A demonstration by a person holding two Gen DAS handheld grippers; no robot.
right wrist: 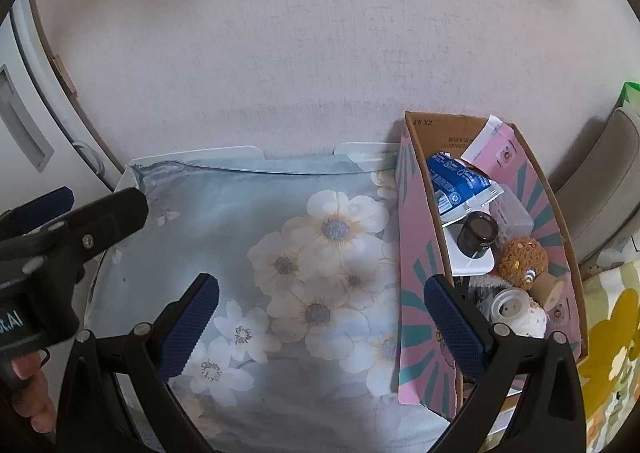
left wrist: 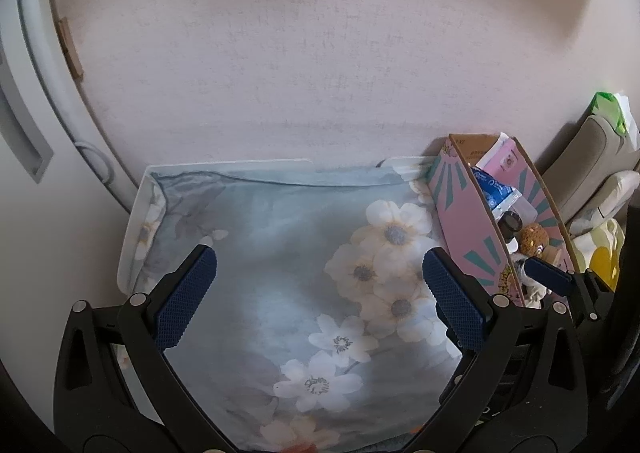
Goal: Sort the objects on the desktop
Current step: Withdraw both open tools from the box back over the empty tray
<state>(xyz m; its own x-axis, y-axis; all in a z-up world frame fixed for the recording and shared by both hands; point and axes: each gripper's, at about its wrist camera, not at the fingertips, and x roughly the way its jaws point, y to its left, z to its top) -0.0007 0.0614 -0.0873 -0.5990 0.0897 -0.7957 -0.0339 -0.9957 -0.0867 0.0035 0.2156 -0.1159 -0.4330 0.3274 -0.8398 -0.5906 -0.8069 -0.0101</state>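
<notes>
Sorting done into one box

Hovering above the floral-covered tabletop (left wrist: 256, 237), the left gripper (left wrist: 320, 293) and right gripper (right wrist: 322, 311) both hang with jaws spread wide and empty. One pink cardboard box (right wrist: 416, 293) stands at the tabletop's right edge. Inside it lie one blue packet (right wrist: 452, 181), one dark jar (right wrist: 478, 233), one brown plush toy (right wrist: 522, 259), one clear plastic case (right wrist: 516, 213) and one white round piece (right wrist: 510, 305).

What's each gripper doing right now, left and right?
Left gripper: open, holding nothing, over the floral cloth.
Right gripper: open, holding nothing, beside the box.
</notes>
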